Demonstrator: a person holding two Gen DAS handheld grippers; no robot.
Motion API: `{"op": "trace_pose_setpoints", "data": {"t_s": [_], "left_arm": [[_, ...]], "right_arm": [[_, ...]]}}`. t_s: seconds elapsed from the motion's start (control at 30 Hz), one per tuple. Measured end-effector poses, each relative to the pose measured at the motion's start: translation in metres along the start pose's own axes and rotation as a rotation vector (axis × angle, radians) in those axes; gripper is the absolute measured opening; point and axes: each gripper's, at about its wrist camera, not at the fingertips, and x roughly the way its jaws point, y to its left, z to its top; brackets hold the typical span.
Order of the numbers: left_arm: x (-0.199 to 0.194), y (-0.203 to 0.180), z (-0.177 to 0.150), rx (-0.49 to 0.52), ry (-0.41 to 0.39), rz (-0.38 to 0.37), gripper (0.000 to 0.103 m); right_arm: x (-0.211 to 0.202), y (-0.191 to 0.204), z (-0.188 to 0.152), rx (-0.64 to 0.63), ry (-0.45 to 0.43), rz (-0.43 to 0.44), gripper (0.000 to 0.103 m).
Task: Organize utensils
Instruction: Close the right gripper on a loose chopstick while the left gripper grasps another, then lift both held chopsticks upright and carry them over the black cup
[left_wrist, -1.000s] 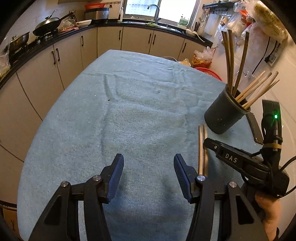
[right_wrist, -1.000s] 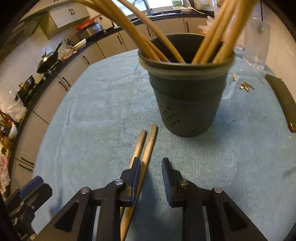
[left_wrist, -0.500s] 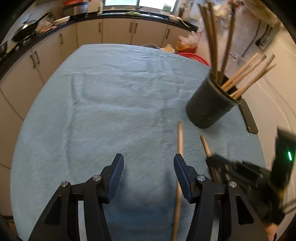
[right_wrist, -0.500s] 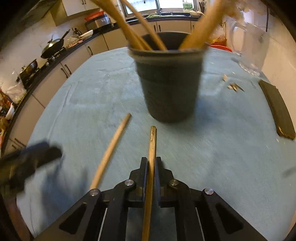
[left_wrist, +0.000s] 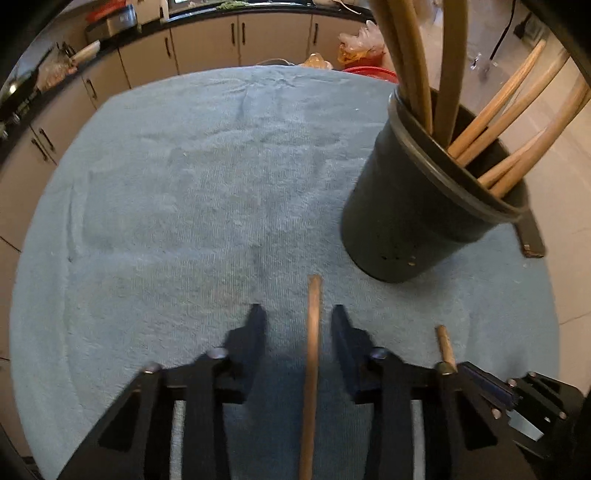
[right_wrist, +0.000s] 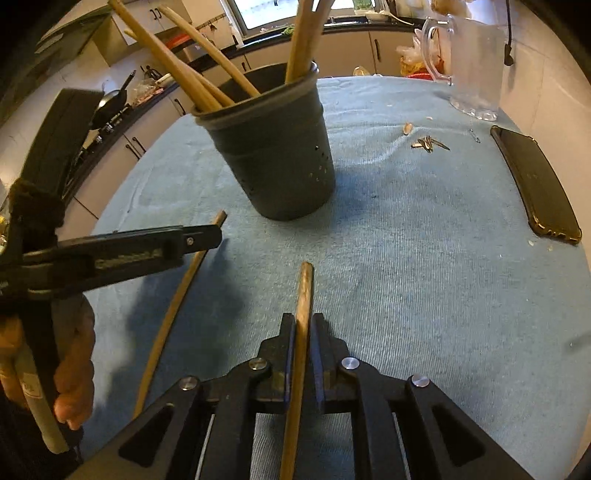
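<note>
A second ago two loose chopsticks lay side by side on the blue cloth of the bench (left_wrist: 184, 206), touching, and both tools stood apart from them with jaws spread. Now the pair is split. The right tool (right_wrist: 303, 332) is clamped on one chopstick (right_wrist: 304, 291), whose tip juts forward past the pads toward the dark holder (right_wrist: 273, 155). The left tool (left_wrist: 297, 325) has moved across from open cloth to straddle the other chopstick (left_wrist: 312, 332); its jaws have just been closing, yet a gap shows on each side of the stick and the pads do not touch it. That stick lies on the cloth, pointing toward the holder just ahead and to the right. Counted: two loose chopsticks, one per tool; one holder standing upright on the bench, with about eight sticks leaning in it in the left wrist view, though overlap makes that uncertain; one clear pitcher (right_wrist: 472, 62); one dark phone (right_wrist: 535, 188) near the bench's right edge.
</note>
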Motion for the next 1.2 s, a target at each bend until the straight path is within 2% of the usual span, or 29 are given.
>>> {"op": "trace_pose_setpoints", "data": {"t_s": [0.03,0.07,0.1,0.17,0.3,0.4,0.57,0.67,0.73,0.8,0.87,1.03,1.2], "left_arm": [[0.000,0.001,-0.001,0.001,-0.002,0.024,0.018],[0.000,0.004,-0.002,-0.005,-0.001,0.029,0.009],[-0.002,0.008,-0.005,-0.018,0.004,0.017,0.007],[-0.007,0.022,-0.016,-0.053,0.024,-0.026,0.007],[-0.022,0.040,-0.047,-0.105,0.052,-0.030,0.007],[-0.027,0.047,-0.058,-0.136,0.036,-0.042,0.007],[-0.026,0.040,-0.055,-0.112,0.011,-0.009,0.007],[-0.024,0.035,-0.053,-0.073,-0.020,0.027,0.007],[-0.024,0.036,-0.050,-0.071,-0.020,0.030,0.007],[-0.030,0.037,-0.043,-0.098,-0.004,-0.006,0.007],[-0.053,0.042,-0.044,-0.121,-0.069,-0.040,0.007],[-0.119,0.048,-0.057,-0.149,-0.253,-0.067,0.007],[-0.169,0.049,-0.075,-0.171,-0.394,-0.067,0.007]], "right_arm": [[0.000,-0.001,0.001,0.009,0.000,0.006,0.013],[0.001,-0.001,0.002,0.011,0.002,0.008,0.013],[0.002,0.000,0.003,0.008,0.005,0.008,0.013],[0.000,-0.003,0.002,0.003,0.011,0.010,0.013],[0.002,-0.002,0.005,-0.005,0.046,0.015,0.015],[0.006,0.004,0.012,-0.006,0.070,0.007,0.016],[0.019,0.025,0.025,-0.073,0.073,-0.046,0.016],[0.018,0.027,0.020,-0.076,0.062,-0.066,0.010],[0.014,0.024,0.015,-0.056,0.035,-0.024,0.009],[0.000,0.019,0.010,-0.026,-0.026,0.003,0.009],[-0.024,0.014,0.004,-0.010,-0.096,0.013,0.009],[-0.085,0.014,-0.007,0.013,-0.291,0.021,0.008],[-0.122,0.024,-0.014,0.009,-0.403,0.011,0.008]]}}
